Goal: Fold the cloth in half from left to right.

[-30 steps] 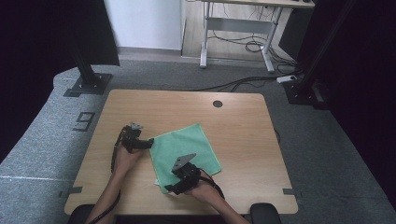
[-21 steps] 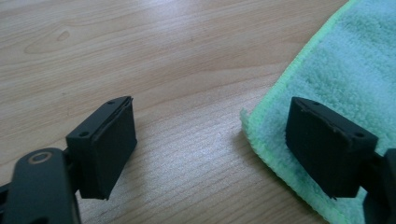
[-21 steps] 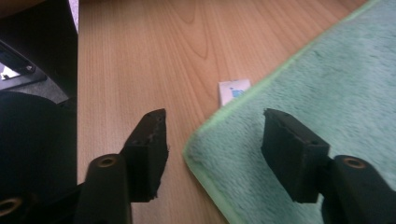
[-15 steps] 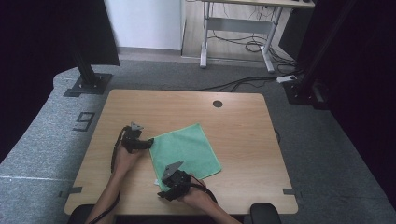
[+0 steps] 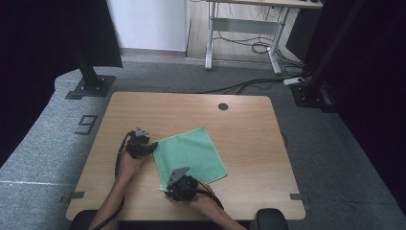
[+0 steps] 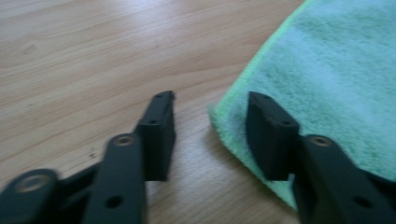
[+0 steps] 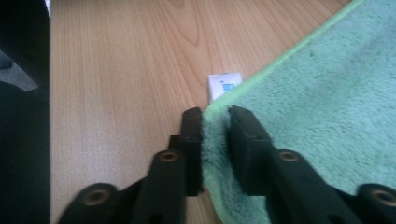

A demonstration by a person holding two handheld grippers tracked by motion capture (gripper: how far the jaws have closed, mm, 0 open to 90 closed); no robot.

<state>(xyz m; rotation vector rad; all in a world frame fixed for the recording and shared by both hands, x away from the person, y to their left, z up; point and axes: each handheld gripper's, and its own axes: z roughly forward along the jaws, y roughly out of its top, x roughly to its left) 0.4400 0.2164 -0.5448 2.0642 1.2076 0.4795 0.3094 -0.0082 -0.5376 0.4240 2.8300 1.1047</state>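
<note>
Green cloth (image 5: 190,156), flat, corners pointing diagonally

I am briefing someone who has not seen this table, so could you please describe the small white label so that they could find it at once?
On the wooden table lies one green cloth. At its corner nearest the person, where the right gripper pinches the edge, a small white label pokes out onto the wood. It is white with a tiny blue mark.

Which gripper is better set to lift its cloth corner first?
Right gripper: its jaws have been closing and already pinch the green cloth corner. Left gripper straddles its corner with a gap.
</note>
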